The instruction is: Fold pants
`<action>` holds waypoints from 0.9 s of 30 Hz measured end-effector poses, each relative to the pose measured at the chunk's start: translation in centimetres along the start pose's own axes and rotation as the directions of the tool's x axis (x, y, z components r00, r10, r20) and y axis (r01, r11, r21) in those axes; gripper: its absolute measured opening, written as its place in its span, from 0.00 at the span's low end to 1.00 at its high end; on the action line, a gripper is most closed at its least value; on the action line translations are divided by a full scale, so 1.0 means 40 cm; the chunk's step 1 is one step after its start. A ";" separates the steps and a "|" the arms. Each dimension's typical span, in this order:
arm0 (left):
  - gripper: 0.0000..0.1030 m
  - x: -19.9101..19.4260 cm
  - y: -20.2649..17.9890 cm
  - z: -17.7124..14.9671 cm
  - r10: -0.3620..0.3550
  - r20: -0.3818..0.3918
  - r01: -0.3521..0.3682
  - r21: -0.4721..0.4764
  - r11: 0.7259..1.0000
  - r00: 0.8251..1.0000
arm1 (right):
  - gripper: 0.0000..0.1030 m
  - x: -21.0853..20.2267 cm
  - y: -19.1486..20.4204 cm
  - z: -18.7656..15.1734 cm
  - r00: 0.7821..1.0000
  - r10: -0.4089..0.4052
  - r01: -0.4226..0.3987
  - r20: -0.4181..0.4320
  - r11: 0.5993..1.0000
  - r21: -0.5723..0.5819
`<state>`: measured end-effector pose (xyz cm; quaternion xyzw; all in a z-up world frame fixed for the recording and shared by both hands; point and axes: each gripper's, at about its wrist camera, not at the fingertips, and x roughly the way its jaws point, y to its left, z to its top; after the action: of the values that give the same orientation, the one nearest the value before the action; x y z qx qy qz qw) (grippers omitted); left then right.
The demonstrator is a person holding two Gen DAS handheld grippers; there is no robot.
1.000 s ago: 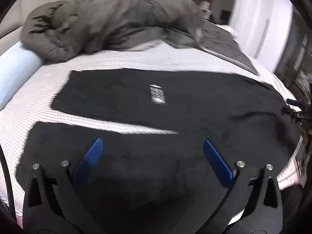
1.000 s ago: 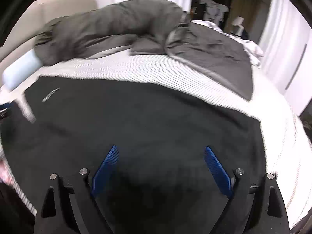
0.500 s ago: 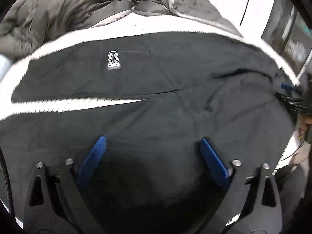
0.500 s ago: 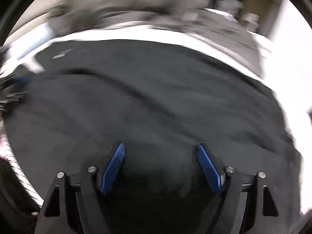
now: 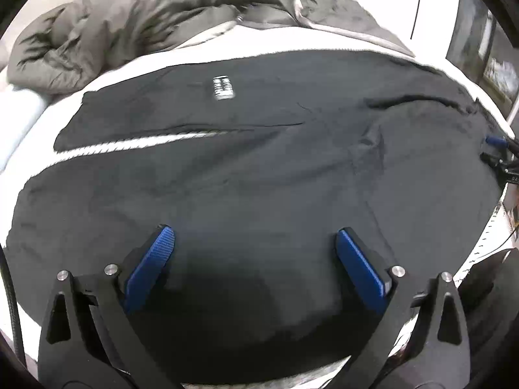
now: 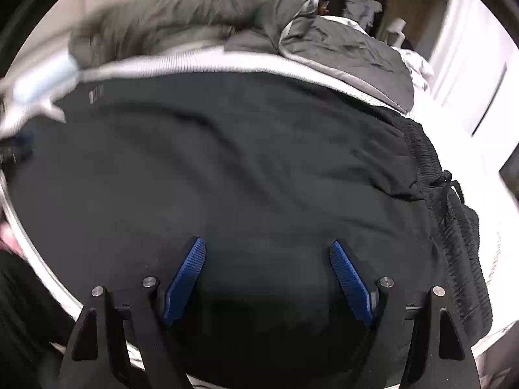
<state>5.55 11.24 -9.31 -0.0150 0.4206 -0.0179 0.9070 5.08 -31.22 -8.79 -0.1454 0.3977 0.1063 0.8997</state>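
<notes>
Black pants (image 5: 259,162) lie spread flat across the white bed, legs to the left with a strip of sheet between them and a white label (image 5: 223,88) on the far leg. My left gripper (image 5: 254,231) hovers open over the near leg, nothing between its blue pads. In the right wrist view the pants (image 6: 243,162) fill the frame, with the gathered waistband and drawstring (image 6: 447,194) at the right. My right gripper (image 6: 266,243) hangs over the upper part near the bed's front edge; its jaws are opening, with no cloth pinched between them. Its tip (image 5: 501,155) shows at the left view's right edge.
A rumpled grey duvet (image 5: 146,22) is piled along the far side of the bed, with a darker blanket (image 6: 350,52) beside it. A pale blue pillow (image 5: 22,113) lies at the far left. White sheet (image 5: 32,149) shows around the pants. The bed's near edge runs just under both grippers.
Both grippers have dropped closer to the pants, which now fill more of each view. The right jaws stand narrower than a second ago. The pants have not moved.
</notes>
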 end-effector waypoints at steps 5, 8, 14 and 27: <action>0.99 -0.055 0.120 -0.061 0.105 0.011 -0.104 -0.078 0.992 0.994 | 0.78 -0.041 -0.172 -0.078 0.986 -0.165 0.165 -0.013 0.971 0.173; 1.00 -0.069 0.184 -0.084 0.102 0.014 -0.099 -0.138 0.985 0.995 | 0.79 -0.038 -0.246 -0.096 0.982 -0.184 0.188 -0.039 0.957 0.222; 0.99 -0.130 0.244 -0.104 0.126 0.026 -0.118 -0.199 0.973 0.992 | 0.80 -0.074 -0.231 -0.089 0.984 -0.176 0.174 -0.011 0.961 0.217; 0.73 -0.210 0.487 -0.223 0.040 0.077 0.015 -0.609 0.793 0.996 | 0.81 -0.178 -0.334 -0.209 0.996 0.004 -0.051 0.093 0.857 0.512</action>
<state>-6.29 30.99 -9.47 -0.3040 0.3646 0.1250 0.8712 -1.24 -47.16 -6.44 0.1104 0.3734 0.0155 0.9209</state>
